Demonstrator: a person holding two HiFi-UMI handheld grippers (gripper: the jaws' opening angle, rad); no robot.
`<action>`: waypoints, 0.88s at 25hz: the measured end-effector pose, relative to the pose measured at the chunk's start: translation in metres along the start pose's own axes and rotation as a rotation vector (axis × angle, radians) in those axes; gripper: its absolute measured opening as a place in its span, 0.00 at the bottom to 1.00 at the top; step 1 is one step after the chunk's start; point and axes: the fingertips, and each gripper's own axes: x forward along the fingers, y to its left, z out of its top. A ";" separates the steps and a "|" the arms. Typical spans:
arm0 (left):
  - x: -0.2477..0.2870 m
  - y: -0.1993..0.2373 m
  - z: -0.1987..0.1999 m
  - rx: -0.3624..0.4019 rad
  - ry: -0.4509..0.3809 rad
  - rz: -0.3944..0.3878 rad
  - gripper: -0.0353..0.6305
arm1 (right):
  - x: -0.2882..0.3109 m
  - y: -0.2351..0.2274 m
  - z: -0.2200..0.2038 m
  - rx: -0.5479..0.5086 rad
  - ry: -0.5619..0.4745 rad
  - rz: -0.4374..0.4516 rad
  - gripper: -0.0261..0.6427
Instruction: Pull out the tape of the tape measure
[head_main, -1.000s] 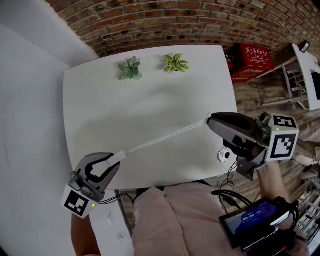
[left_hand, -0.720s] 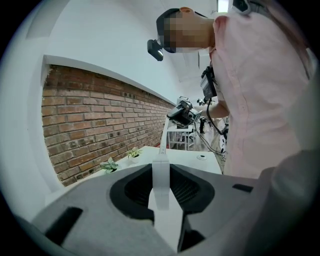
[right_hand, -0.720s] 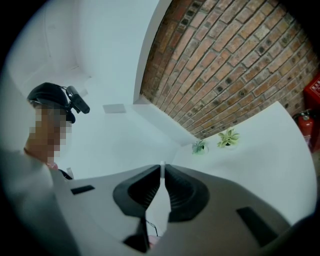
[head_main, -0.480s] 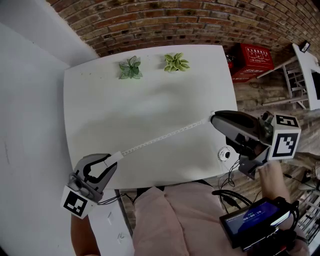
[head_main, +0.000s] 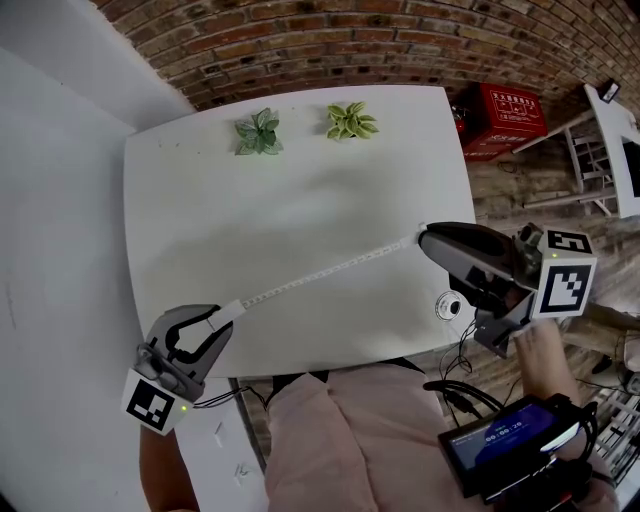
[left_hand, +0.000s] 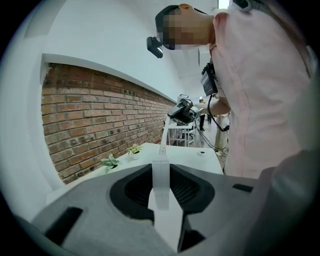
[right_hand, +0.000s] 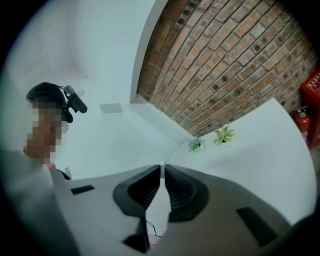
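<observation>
Between the two grippers, the tape (head_main: 320, 276) runs straight over the white table (head_main: 300, 170). Left gripper (head_main: 222, 320), jaws slightly apart, clamps the white tape measure body (head_main: 230, 311). Right gripper (head_main: 423, 237), jaws nearly together, pinches the tape's far end.

surface: white table (head_main: 300, 200) | far edge: green plant (head_main: 259, 133), yellow-green plant (head_main: 350, 122)
</observation>
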 end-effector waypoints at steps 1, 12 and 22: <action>0.001 0.000 0.000 0.002 0.002 -0.001 0.21 | 0.000 -0.001 -0.001 0.003 0.001 -0.002 0.09; 0.012 0.006 -0.016 -0.004 0.030 -0.039 0.21 | 0.007 -0.026 -0.012 0.058 0.011 -0.028 0.09; 0.032 0.014 -0.039 -0.004 0.054 -0.078 0.21 | 0.016 -0.058 -0.027 0.109 0.020 -0.055 0.09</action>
